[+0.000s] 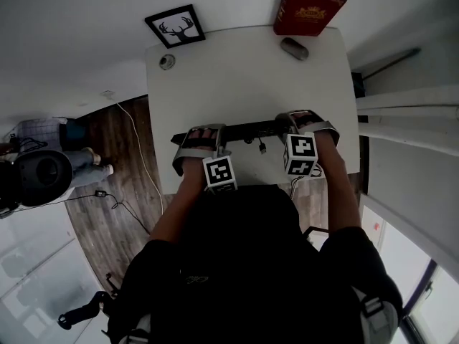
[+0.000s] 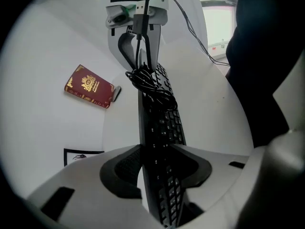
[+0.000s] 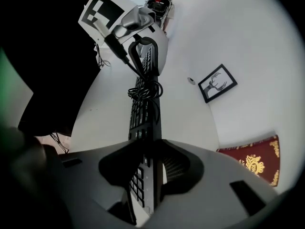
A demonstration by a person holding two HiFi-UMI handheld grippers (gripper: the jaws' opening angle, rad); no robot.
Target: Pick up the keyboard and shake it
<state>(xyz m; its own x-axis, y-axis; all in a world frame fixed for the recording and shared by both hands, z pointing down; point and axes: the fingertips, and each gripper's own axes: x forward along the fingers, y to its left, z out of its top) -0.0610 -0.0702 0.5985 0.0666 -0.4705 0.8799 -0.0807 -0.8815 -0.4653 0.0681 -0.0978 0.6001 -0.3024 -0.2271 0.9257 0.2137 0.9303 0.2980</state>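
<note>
A black keyboard (image 1: 247, 129) hangs on edge above the white table (image 1: 237, 77), held at both ends. My left gripper (image 1: 201, 136) is shut on its left end, and in the left gripper view the keyboard (image 2: 162, 123) runs between the pads of that gripper (image 2: 157, 168). My right gripper (image 1: 301, 120) is shut on the right end, where the keyboard (image 3: 145, 113) stands pinched in that gripper (image 3: 150, 168). A coiled black cable (image 2: 150, 82) dangles from the keyboard's middle, its plug (image 1: 262, 147) hanging below.
A red book (image 1: 307, 7) leans at the table's far right, with a small grey cylinder (image 1: 294, 49) beside it. A framed deer picture (image 1: 175, 26) and a small round object (image 1: 167, 61) lie far left. A person (image 1: 64, 156) sits on the wooden floor at the left.
</note>
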